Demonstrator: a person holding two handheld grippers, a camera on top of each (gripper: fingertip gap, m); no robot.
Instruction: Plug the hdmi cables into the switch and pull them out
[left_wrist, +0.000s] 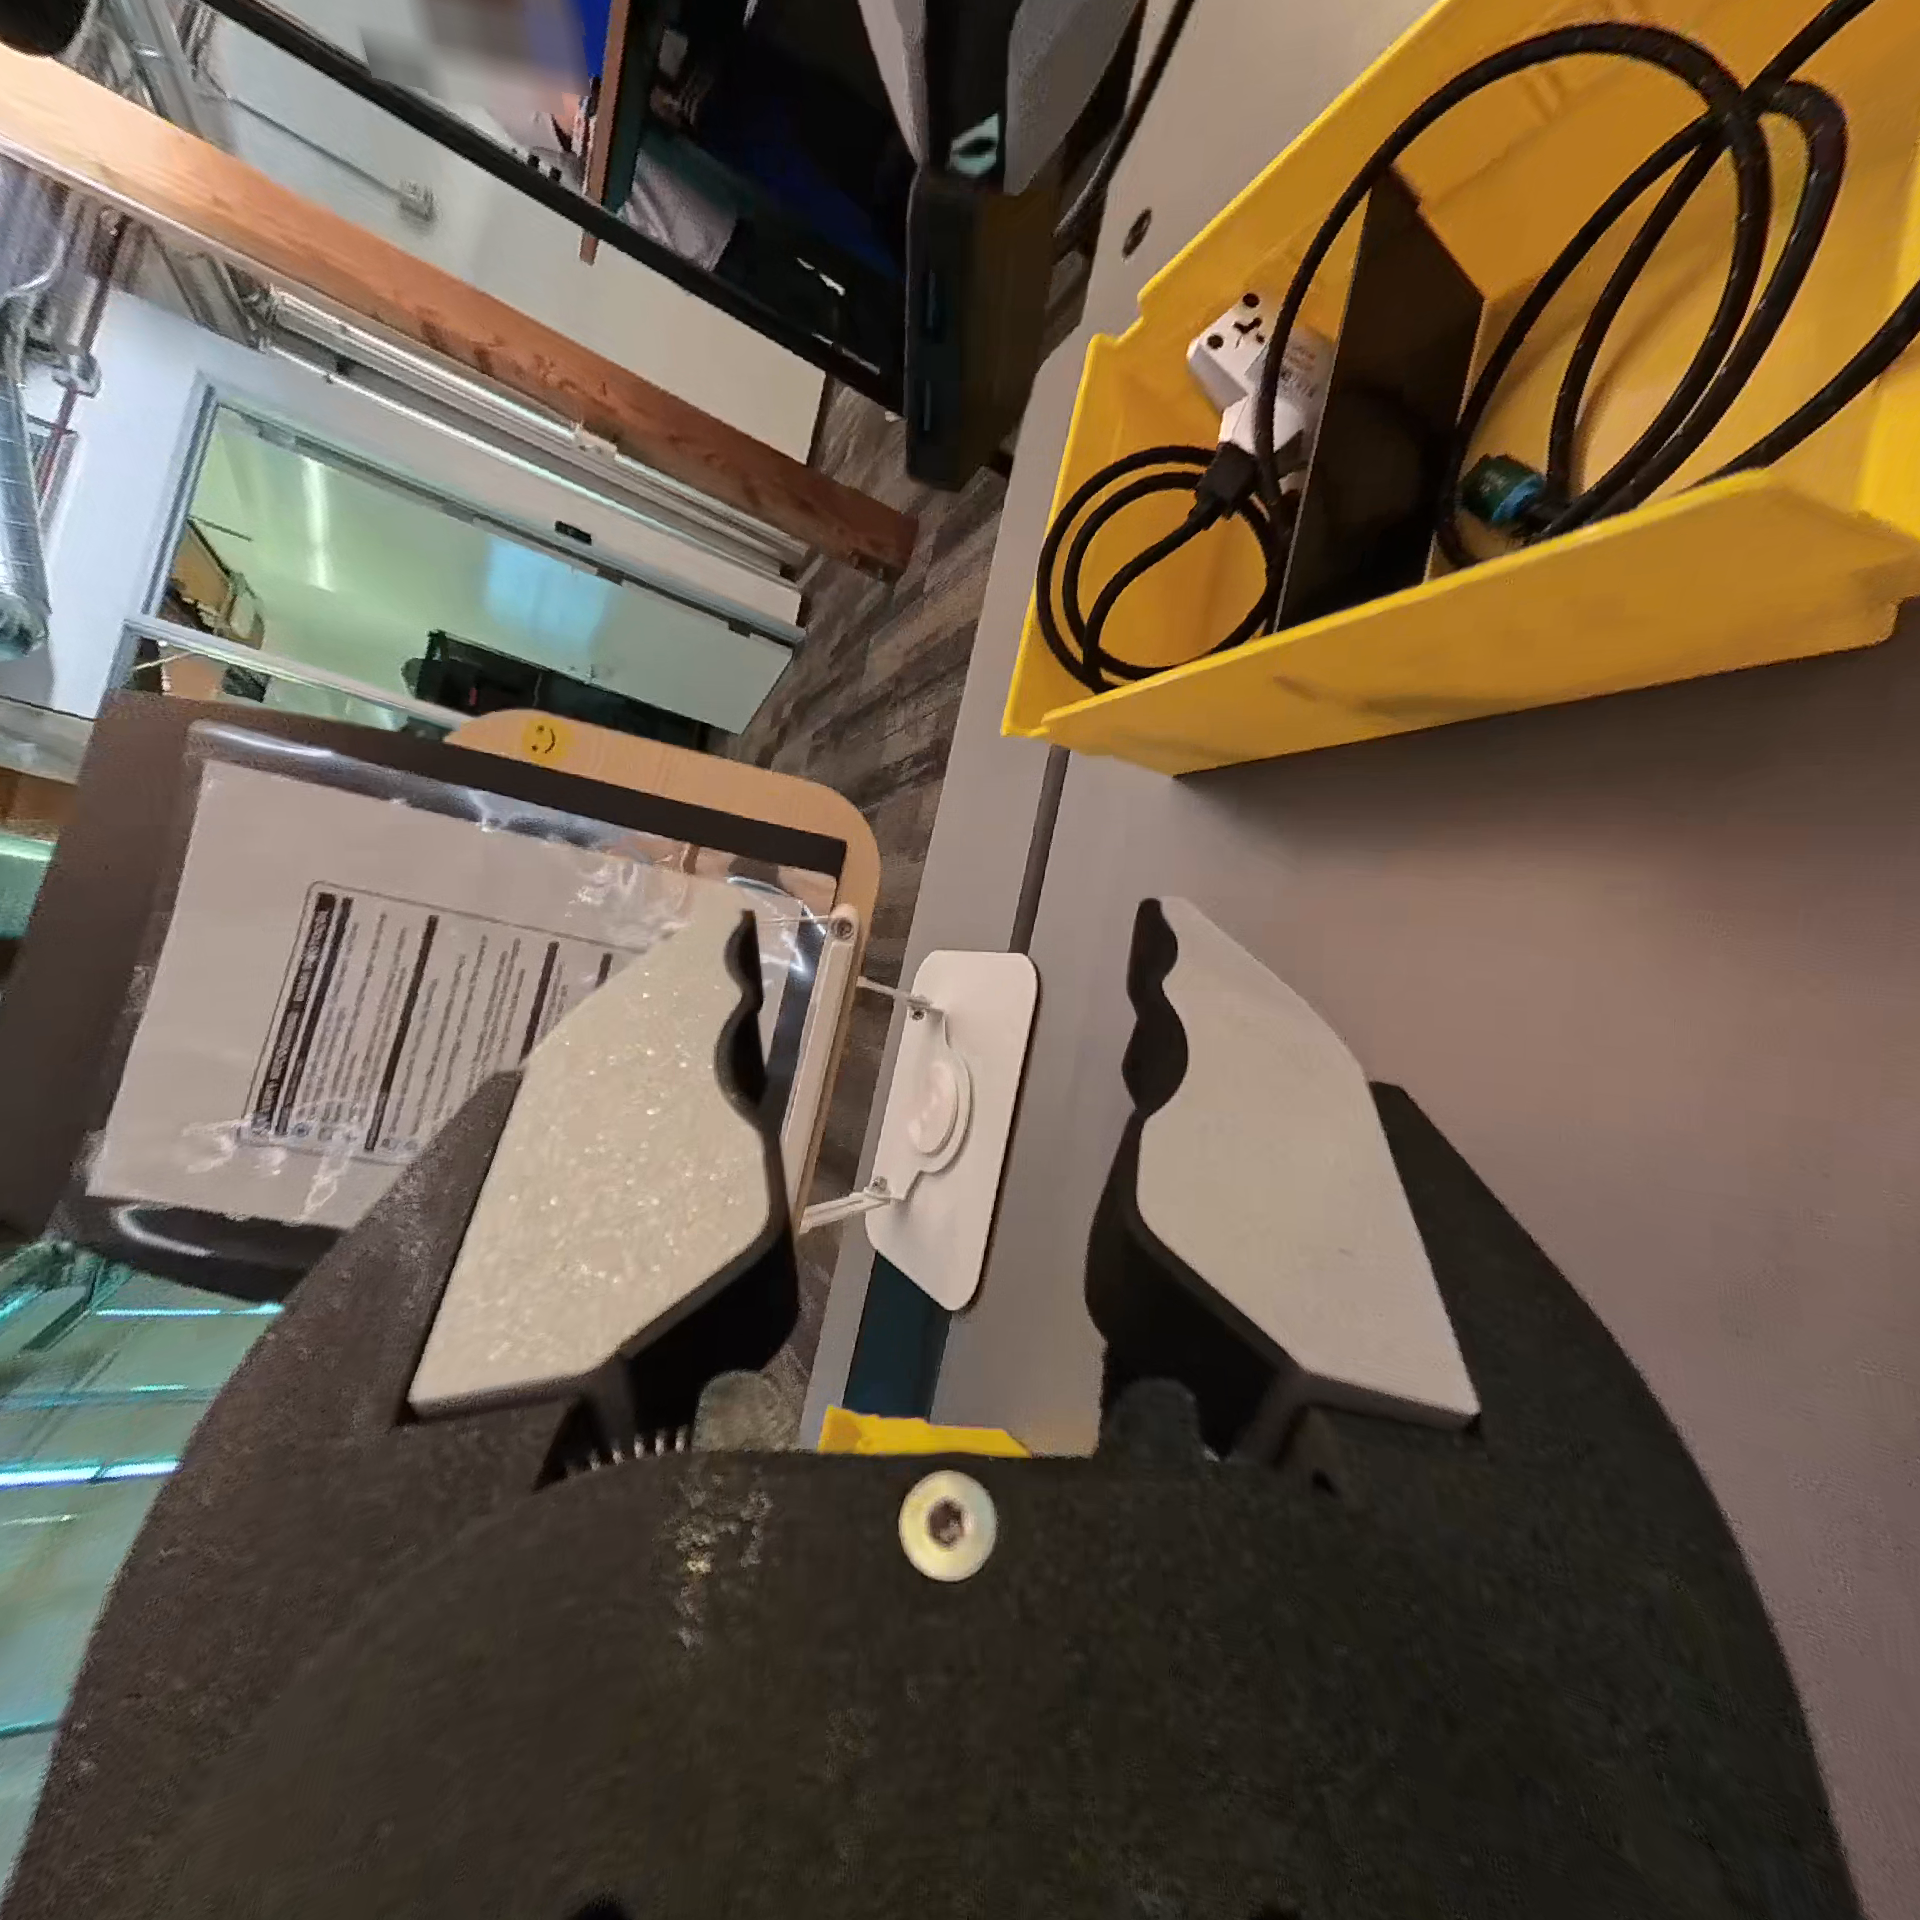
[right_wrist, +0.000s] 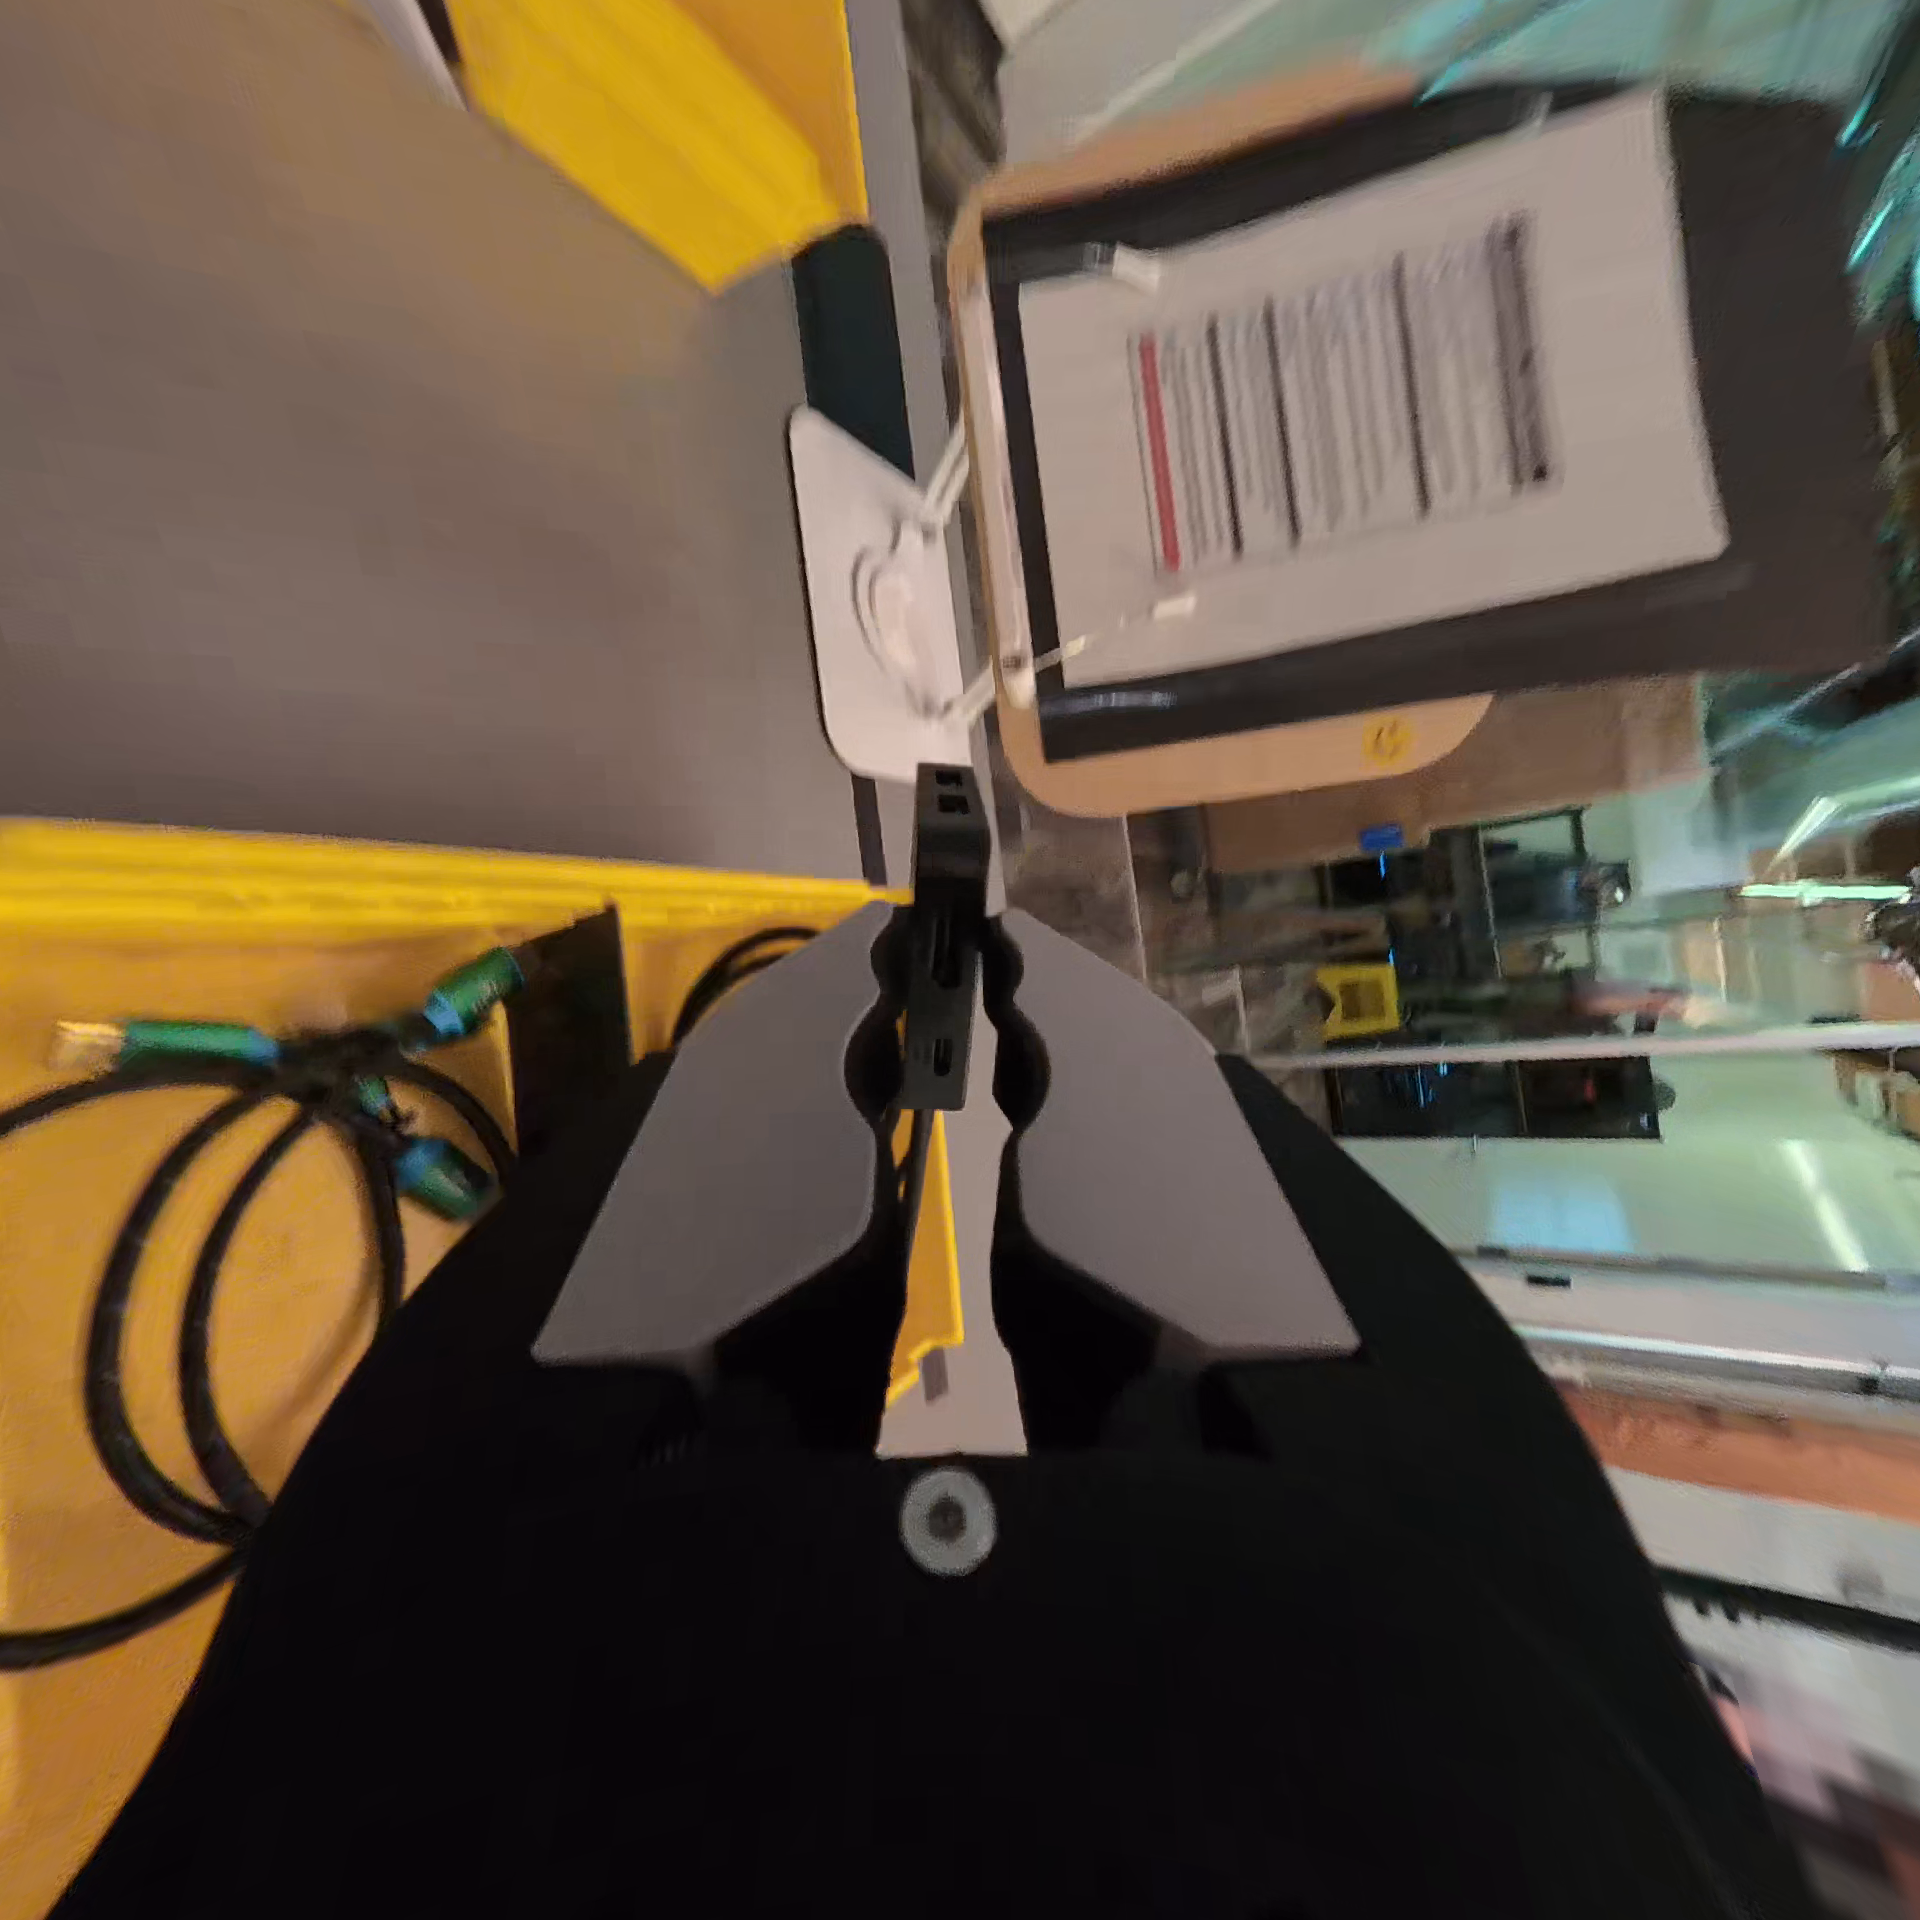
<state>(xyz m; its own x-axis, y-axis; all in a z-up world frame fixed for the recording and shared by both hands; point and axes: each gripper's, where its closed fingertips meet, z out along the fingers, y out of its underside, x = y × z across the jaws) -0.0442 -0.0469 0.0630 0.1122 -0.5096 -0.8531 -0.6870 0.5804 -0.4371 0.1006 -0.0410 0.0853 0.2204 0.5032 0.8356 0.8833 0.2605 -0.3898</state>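
In the right wrist view my right gripper (right_wrist: 943, 925) is shut on a small flat black switch (right_wrist: 948, 852). It stands edge-on between the fingertips, with port openings showing and a thin black lead behind it. Black HDMI cables (right_wrist: 208, 1247) with green-blue plugs (right_wrist: 473, 992) lie coiled in a yellow bin (right_wrist: 260, 894) to its left. In the left wrist view my left gripper (left_wrist: 945, 925) is open and empty above the grey table (left_wrist: 1558, 1039). The yellow bin (left_wrist: 1455, 665) lies ahead to its right with coiled black cables (left_wrist: 1714, 260) and a green-blue plug (left_wrist: 1496, 488).
A black divider (left_wrist: 1382, 416) splits the bin; a white adapter (left_wrist: 1247, 374) and a small black coil (left_wrist: 1143, 561) lie in one section. A white base plate (left_wrist: 956, 1122) at the table edge holds a clear sign stand (left_wrist: 468, 987), also in the right wrist view (right_wrist: 1351, 416). A second yellow bin (right_wrist: 675, 125) sits farther off. Tip to tip, the grippers are about 15 cm apart. The white adapter (left_wrist: 1247, 374) is about 25 cm from my right fingertips and 35 cm from my left.
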